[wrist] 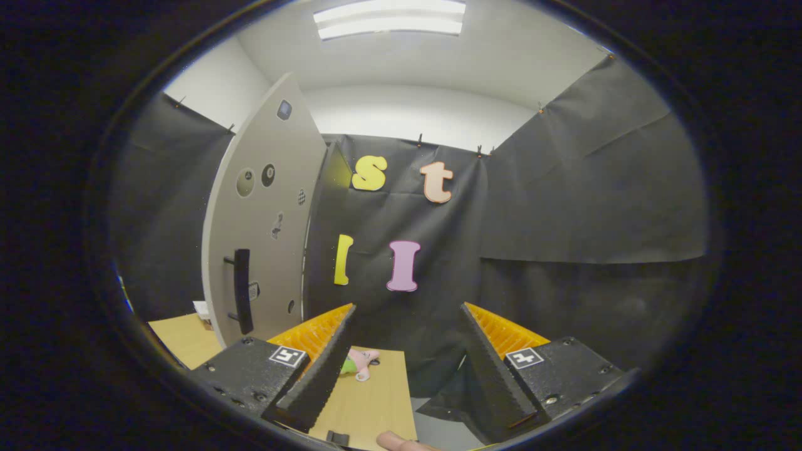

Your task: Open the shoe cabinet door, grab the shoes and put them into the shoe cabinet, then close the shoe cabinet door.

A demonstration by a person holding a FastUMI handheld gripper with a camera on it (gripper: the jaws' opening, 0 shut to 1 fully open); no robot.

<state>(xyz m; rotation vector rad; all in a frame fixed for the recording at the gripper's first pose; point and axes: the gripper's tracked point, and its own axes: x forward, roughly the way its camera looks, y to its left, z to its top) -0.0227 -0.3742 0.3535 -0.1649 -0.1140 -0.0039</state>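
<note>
- A booth hung with black cloth, a white ceiling with one light panel (390,19) above, and a pale wooden tabletop (376,401) below.
- One shoe cabinet door (263,213), grey and swung open, stands left of the fingers, beyond them; one black handle (242,289) sits low on it, several small stickers higher up.
- One gripper (407,369), its two orange-backed fingers spread wide, nothing between them.
- One small pink-and-green toy (358,363) lies on the table just beside the left finger.
- One fingertip (401,442) shows nearest the camera.
</note>
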